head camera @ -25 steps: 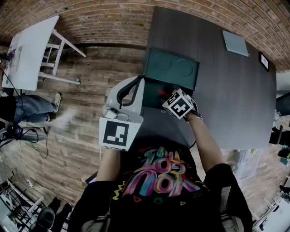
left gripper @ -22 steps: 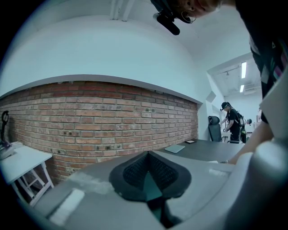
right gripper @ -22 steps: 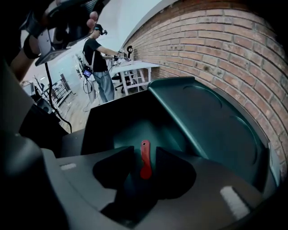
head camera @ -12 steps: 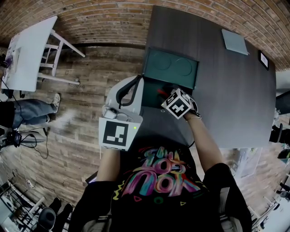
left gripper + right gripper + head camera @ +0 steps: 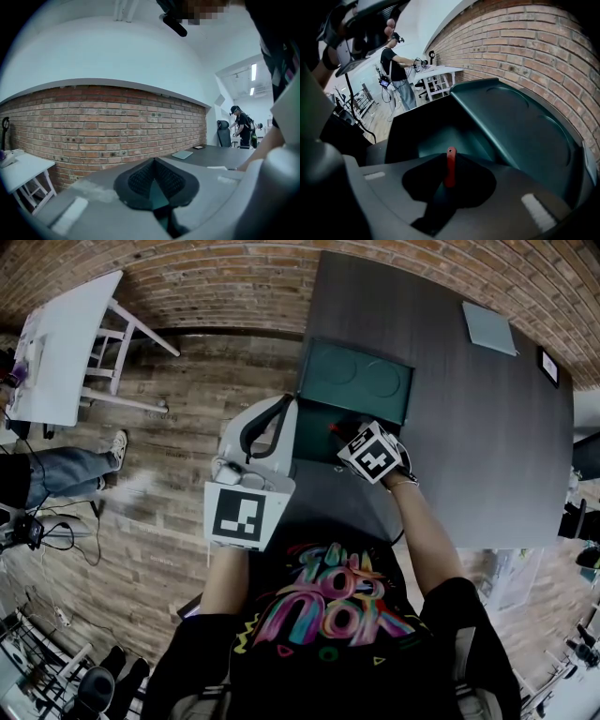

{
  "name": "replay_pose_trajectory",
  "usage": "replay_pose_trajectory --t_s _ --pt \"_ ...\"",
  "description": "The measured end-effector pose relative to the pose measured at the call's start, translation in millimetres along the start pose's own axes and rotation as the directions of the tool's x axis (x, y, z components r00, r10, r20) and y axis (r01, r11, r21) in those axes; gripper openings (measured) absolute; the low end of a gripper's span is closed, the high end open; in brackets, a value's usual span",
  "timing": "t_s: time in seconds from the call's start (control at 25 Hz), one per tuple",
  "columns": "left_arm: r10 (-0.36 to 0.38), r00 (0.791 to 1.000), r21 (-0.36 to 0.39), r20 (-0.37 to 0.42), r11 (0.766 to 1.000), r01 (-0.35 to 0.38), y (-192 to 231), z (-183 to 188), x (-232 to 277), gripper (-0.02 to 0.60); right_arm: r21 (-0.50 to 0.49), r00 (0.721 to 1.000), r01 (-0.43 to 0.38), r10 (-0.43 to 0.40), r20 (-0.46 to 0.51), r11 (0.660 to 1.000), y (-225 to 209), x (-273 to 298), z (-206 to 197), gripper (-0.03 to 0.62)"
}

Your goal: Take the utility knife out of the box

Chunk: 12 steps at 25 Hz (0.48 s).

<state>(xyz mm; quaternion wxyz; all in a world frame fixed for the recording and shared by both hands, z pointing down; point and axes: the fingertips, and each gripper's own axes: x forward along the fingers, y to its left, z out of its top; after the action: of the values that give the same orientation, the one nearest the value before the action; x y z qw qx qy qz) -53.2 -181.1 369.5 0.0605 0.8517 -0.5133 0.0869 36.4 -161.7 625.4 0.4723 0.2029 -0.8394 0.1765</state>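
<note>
A dark green box [image 5: 309, 432] stands open at the table's near left edge, its lid [image 5: 356, 381] tipped back. My right gripper [image 5: 343, 435] reaches steeply down into it. In the right gripper view the red utility knife [image 5: 450, 169] stands upright between the black pads [image 5: 474, 180] of my right gripper [image 5: 450, 165]; the jaws are closing and press on it. A red sliver of the knife [image 5: 334, 429] shows beside the marker cube. My left gripper [image 5: 284, 402] hovers left of the box, nearly level, with its jaws together and nothing in them [image 5: 153, 161].
The box sits on a dark grey table [image 5: 450, 427] with a pale sheet [image 5: 487, 327] and a small dark item [image 5: 546, 365] at the far right. A white table [image 5: 61, 348] and a person [image 5: 66, 465] are on the wooden floor, left. A brick wall runs behind.
Both hands stay where they were. Less of the red knife shows beside the right gripper's cube than a second ago.
</note>
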Motion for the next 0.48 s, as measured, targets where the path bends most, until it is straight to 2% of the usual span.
replay_pose_trajectory --t_s 0.24,0.48 --pt "0.007 1.000 0.001 0.003 1.000 -0.007 1 3 -1 0.000 0.030 0.999 -0.025 0.025 0.022 0.999 0 -2 1 0.052" --pt "0.014 1.000 0.009 0.010 1.000 -0.014 1 6 -2 0.000 0.071 0.994 -0.067 0.061 0.093 0.995 3 -9 12 0.052"
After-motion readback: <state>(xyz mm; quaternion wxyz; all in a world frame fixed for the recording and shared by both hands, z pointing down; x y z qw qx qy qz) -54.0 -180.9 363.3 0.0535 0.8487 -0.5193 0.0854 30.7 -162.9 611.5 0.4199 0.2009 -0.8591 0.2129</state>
